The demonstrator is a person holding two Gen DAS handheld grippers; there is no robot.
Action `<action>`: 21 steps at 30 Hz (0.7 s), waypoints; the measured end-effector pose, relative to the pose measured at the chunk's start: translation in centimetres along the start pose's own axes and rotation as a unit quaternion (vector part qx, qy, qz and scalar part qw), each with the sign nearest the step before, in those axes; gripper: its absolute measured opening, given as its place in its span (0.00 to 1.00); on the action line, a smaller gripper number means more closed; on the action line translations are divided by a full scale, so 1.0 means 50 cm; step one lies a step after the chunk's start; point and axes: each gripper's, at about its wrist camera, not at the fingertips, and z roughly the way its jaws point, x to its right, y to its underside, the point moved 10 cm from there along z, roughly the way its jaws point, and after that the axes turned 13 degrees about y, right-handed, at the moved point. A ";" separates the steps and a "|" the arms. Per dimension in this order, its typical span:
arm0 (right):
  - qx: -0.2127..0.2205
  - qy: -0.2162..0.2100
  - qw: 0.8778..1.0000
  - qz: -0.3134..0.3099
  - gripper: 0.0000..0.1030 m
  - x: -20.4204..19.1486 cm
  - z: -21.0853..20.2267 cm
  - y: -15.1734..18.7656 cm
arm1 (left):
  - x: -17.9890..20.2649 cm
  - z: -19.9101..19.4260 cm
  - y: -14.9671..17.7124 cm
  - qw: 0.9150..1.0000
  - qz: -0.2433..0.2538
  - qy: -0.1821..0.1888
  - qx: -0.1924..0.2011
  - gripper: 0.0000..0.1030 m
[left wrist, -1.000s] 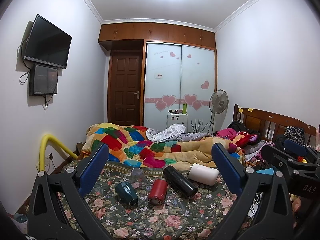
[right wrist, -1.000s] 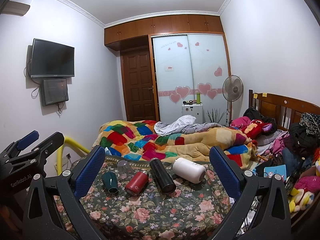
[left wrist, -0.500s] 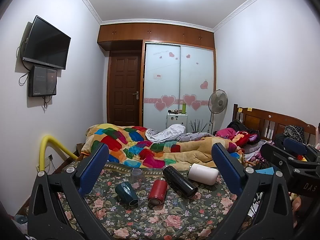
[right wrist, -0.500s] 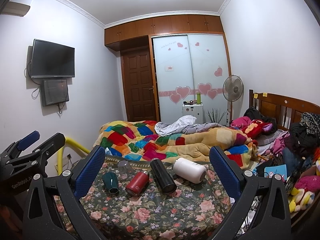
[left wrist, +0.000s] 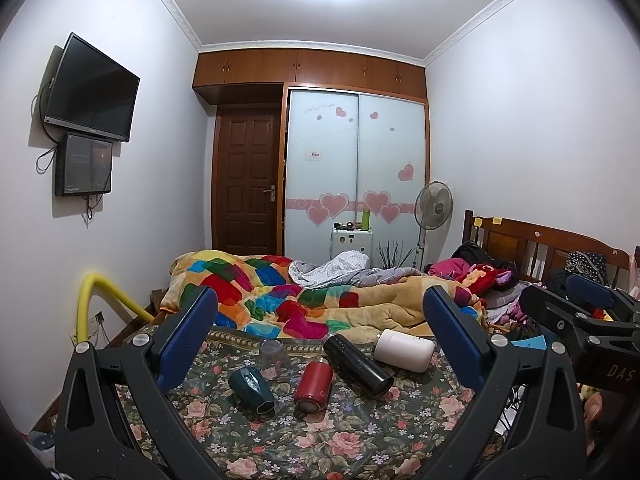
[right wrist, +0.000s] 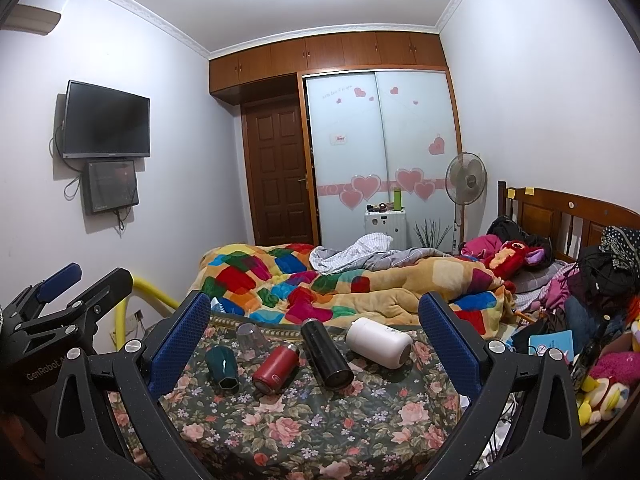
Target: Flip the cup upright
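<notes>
Both claws hang above the near edge of the desk (left wrist: 320,440), which is covered by a dark floral cloth. The left claw (left wrist: 320,344) stands wide, its blue pads well apart and holding nothing; the right claw (right wrist: 314,342) is likewise wide and holds nothing. Neither touches any item. Five vessels lie or stand in a loose row across the far half of the desk. A clear glass cup (left wrist: 274,356) stands mouth down at the rear left, just beyond a dark green cup (left wrist: 252,390) that lies on its side. Beside that lies a red flask (left wrist: 314,384), then a black flask (left wrist: 358,364), both on their sides with one end toward the cameras. A white flask (left wrist: 404,350) lies crosswise at the right, near the black one. Behind the desk a patchwork quilt (left wrist: 280,292) covers a bed.
</notes>
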 end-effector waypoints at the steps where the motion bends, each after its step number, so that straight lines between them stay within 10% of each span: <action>1: 0.000 0.000 1.000 0.000 1.00 -0.001 -0.001 -0.003 | -0.001 0.000 -0.001 1.000 0.000 0.000 0.000 1.00; 21: -0.010 0.002 1.000 -0.004 1.00 -0.004 0.018 -0.007 | -0.014 0.016 0.015 1.000 -0.004 0.000 -0.009 1.00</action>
